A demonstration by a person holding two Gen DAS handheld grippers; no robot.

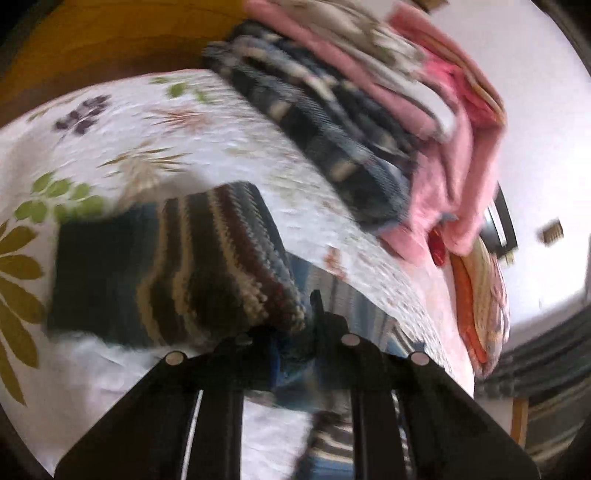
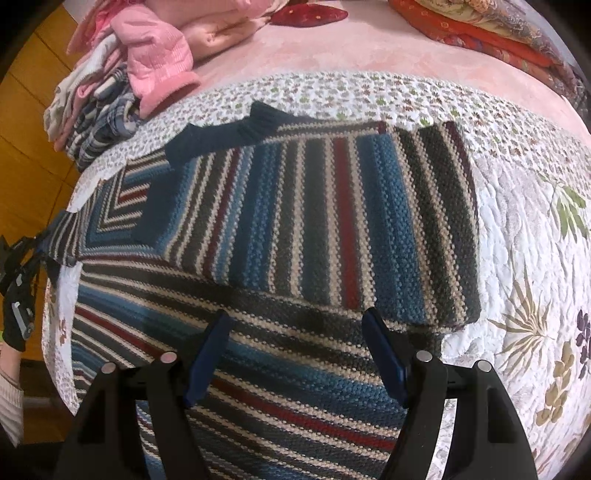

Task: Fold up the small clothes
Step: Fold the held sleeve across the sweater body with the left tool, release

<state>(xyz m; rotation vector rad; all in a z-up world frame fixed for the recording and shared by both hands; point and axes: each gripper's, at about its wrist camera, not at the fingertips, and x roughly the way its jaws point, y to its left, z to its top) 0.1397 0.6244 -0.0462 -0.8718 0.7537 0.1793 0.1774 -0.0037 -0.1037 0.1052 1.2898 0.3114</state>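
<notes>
Striped knitwear fills the right wrist view: a blue, cream, grey and red sweater (image 2: 332, 221) lies partly folded on a floral quilt (image 2: 524, 236), one panel doubled over the body, its dark ribbed cuffs pointing toward 11 o'clock. Over the lower layer, at 6 o'clock, the right gripper (image 2: 299, 354) hangs with its blue-padded fingers (image 2: 208, 354) spread wide, nothing between them. At 9 o'clock the sweater's corner lifts off the quilt edge, pinched by the left gripper (image 2: 48, 251). In the blurred left wrist view, the left gripper (image 1: 291, 332) has its jaws drawn close together on that same knit, with a folded striped part of the sweater (image 1: 177, 266) bunched at 9 o'clock just past the fingers. Beyond the sweater, a stack of folded clothes (image 2: 110, 103) sits toward 10 o'clock on the quilt's corner, with a pink padded garment (image 2: 159, 62) on top. Red and orange patterned fabric (image 2: 480, 29) lies well apart at 1 o'clock on a pink bedcover (image 2: 314, 55).
</notes>
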